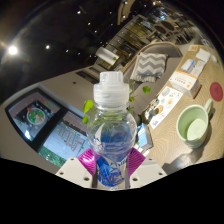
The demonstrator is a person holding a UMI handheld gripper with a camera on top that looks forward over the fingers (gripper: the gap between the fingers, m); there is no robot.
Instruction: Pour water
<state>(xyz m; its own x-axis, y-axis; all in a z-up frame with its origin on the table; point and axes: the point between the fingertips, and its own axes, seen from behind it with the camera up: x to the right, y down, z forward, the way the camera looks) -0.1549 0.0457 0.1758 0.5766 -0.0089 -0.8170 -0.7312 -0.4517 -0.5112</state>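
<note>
**No readable text in view**

No words, brand names or numbers can be made out. The clear water bottle [113, 130] with a white cap, standing between the fingers, carries green leaf shapes but no legible lettering. Printed sheets and cards [165, 103] lie on the table beside a green cup [193, 125]; their print is too small to read. The framed picture [36, 115] also shows no legible wording.

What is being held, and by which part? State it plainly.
The fingers are shut on the water bottle, gripping its lower body, one pink pad at each side. The white cap end points away, and a green mug stands beyond on the table.
</note>
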